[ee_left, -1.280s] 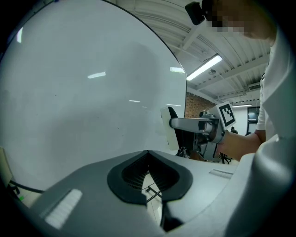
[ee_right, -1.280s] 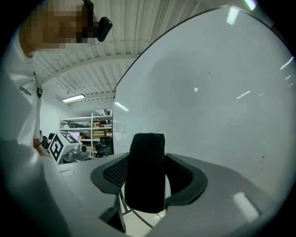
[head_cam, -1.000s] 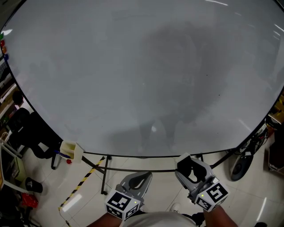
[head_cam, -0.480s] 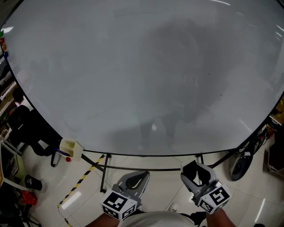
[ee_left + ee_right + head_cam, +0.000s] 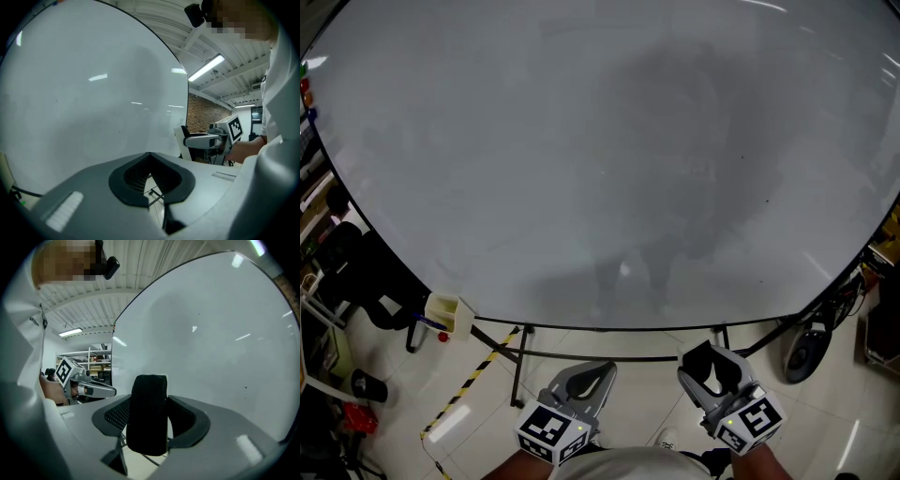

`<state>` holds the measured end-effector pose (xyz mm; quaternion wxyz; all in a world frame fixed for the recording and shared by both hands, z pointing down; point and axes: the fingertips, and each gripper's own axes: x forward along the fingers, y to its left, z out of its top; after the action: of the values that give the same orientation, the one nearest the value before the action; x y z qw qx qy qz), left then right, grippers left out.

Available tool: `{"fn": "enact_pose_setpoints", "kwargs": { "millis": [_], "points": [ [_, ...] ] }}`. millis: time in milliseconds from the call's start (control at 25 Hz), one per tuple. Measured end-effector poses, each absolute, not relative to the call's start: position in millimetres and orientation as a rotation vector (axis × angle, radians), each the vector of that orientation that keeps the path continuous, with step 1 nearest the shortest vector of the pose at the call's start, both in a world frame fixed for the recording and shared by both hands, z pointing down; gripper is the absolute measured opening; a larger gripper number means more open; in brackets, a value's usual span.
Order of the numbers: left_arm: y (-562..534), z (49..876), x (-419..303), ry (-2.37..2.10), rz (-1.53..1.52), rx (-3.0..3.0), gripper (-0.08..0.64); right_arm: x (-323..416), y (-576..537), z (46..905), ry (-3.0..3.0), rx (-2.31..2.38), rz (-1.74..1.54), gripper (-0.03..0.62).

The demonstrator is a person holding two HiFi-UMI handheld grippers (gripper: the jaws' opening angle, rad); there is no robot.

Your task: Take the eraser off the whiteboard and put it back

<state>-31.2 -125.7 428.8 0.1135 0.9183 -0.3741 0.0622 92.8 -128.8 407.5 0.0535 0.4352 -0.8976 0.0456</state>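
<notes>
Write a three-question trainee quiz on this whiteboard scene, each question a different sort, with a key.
1. True or false: the left gripper is shut with nothing between its jaws.
2. Multiple choice: what does the right gripper hold? A) a marker pen B) a black eraser C) nothing
3. Short answer: is the eraser touching the whiteboard?

Key:
1. True.
2. B.
3. No. It is clamped in the right gripper and held off the board.
</notes>
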Motion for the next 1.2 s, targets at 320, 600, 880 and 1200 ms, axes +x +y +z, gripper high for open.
{"fn": "enact_pose_setpoints", "kwargs": {
  "millis": [320, 600, 880, 1200],
  "points": [
    [-128, 431, -32, -1.111, 0.159, 2.695, 0.017, 91, -127, 410, -2.727, 1.316, 0.140, 0.235],
    [-130, 432, -35, -1.131, 0.163, 2.681, 0.017, 93, -126, 414, -2.713, 1.319, 0.146, 0.235],
    [-130, 430, -35, -1.136, 0.164, 2.683, 0.017, 87, -126, 413, -2.727, 1.304, 0.141, 0.235],
    [-127, 433, -38, -1.134, 0.166, 2.681, 0.017, 74, -130, 397, -2.640, 1.326, -0.138, 0.235]
  ]
}}
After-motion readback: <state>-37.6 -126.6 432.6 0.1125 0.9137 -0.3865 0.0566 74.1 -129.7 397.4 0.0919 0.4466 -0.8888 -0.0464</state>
